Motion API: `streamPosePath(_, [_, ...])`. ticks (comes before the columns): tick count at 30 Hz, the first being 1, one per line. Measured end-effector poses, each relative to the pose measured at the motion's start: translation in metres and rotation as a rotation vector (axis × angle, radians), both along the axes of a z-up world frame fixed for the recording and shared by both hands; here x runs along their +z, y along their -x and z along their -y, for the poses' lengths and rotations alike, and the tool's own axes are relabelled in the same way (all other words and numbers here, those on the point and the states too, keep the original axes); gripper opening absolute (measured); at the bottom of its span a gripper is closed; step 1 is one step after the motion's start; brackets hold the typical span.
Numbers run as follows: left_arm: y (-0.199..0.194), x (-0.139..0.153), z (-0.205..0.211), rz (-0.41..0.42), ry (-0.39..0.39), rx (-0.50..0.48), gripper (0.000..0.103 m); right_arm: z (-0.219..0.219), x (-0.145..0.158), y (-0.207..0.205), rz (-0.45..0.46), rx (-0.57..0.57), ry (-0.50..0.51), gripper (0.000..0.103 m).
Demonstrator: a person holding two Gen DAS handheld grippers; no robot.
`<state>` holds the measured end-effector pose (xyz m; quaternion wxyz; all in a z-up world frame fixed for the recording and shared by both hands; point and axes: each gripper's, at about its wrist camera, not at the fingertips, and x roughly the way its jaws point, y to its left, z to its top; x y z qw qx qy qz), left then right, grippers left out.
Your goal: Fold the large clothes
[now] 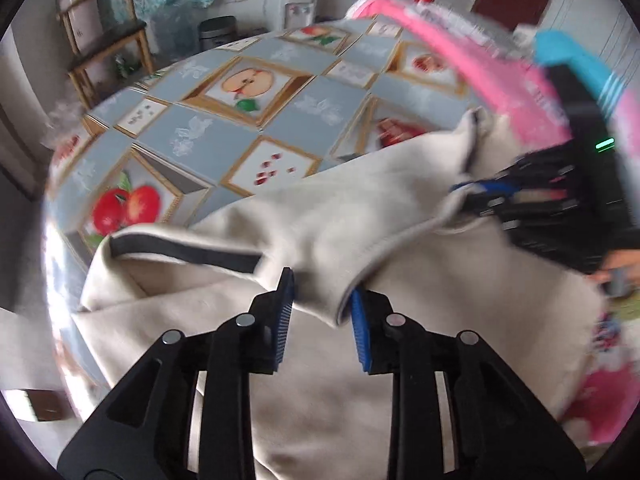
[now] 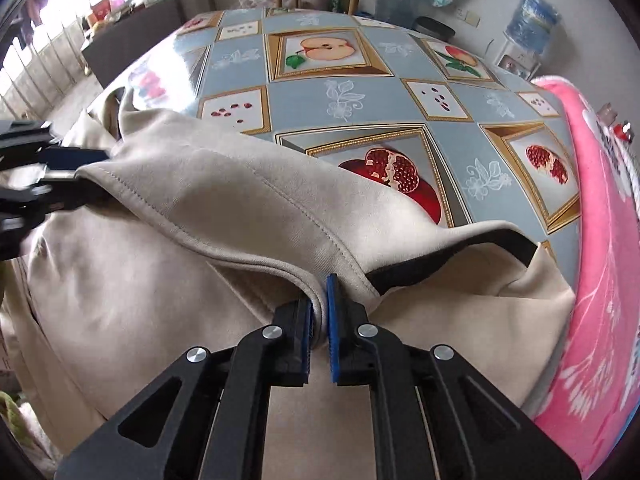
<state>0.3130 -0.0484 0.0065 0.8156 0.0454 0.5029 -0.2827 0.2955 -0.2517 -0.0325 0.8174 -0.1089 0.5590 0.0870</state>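
A large beige garment (image 1: 360, 216) with a dark band (image 1: 180, 250) lies crumpled on the near part of the table. In the left wrist view my left gripper (image 1: 322, 312) has a folded hem of it between its blue pads, which stand a little apart and touch the cloth at their tips. My right gripper (image 1: 480, 192) pinches the same hem at the right. In the right wrist view my right gripper (image 2: 320, 320) is shut tight on the stitched hem of the beige garment (image 2: 200, 200). My left gripper (image 2: 80, 168) grips that hem at the far left, and the hem is raised between them.
The table (image 2: 332, 100) has a glossy cloth of fruit pictures. A pink blanket (image 2: 600, 280) is piled along its right side. Beyond the table stand a wooden chair (image 1: 100, 40), a dark bin (image 1: 216, 32) and a water dispenser (image 2: 528, 28). A hand (image 1: 616, 268) holds the right gripper.
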Motion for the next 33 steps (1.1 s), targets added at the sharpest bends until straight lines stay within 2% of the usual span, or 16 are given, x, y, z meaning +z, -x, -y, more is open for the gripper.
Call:
streamPosePath(3, [0.002, 0.018, -0.020, 0.029, 0.135, 0.042, 0.027, 0.006, -0.001, -0.001, -0.003, -0.009, -0.044, 0.007])
streamPosePath(4, [-0.003, 0.018, -0.024, 0.026, 0.144, 0.081, 0.027, 0.008, -0.002, -0.001, -0.002, -0.014, -0.056, 0.007])
streamPosePath(8, [-0.033, -0.001, -0.018, -0.045, 0.119, 0.211, 0.027, 0.009, -0.002, 0.004, 0.013, -0.027, -0.074, 0.007])
streamPosePath(11, [-0.045, -0.027, -0.002, -0.112, 0.014, 0.215, 0.026, 0.013, 0.012, 0.011, 0.022, -0.030, -0.113, 0.009])
streamPosePath(13, [-0.042, -0.031, 0.004, -0.083, -0.030, 0.196, 0.026, 0.017, 0.031, 0.018, 0.051, -0.027, -0.149, 0.015])
streamPosePath(15, [-0.038, -0.030, 0.007, -0.056, -0.069, 0.173, 0.026, 0.022, 0.057, 0.028, 0.101, -0.024, -0.194, 0.016])
streamPosePath(17, [-0.035, -0.029, 0.007, -0.052, -0.079, 0.159, 0.026, 0.029, 0.081, 0.033, 0.136, -0.018, -0.304, 0.016])
streamPosePath(20, [-0.036, -0.031, 0.003, -0.052, -0.074, 0.146, 0.026, 0.032, 0.093, 0.027, 0.147, -0.024, -0.460, 0.016])
streamPosePath(21, [-0.036, -0.032, 0.002, -0.053, -0.068, 0.144, 0.026, 0.028, 0.091, 0.022, 0.142, -0.029, -0.491, 0.016])
streamPosePath(24, [-0.037, -0.032, -0.002, -0.069, -0.032, 0.153, 0.026, 0.007, 0.068, 0.004, 0.125, -0.036, -0.462, 0.016])
streamPosePath(27, [-0.038, -0.031, -0.013, -0.102, 0.041, 0.170, 0.026, -0.013, 0.030, -0.013, 0.069, -0.032, -0.431, 0.016])
streamPosePath(30, [-0.038, -0.022, -0.028, -0.100, 0.156, 0.195, 0.026, -0.019, -0.009, -0.021, -0.020, -0.054, -0.391, 0.016])
streamPosePath(32, [-0.040, -0.016, -0.034, -0.098, 0.219, 0.198, 0.026, -0.015, -0.008, -0.017, -0.012, -0.054, -0.413, 0.016])
streamPosePath(33, [-0.042, -0.016, -0.034, -0.105, 0.225, 0.198, 0.026, -0.013, -0.007, -0.016, -0.022, -0.060, -0.411, 0.016])
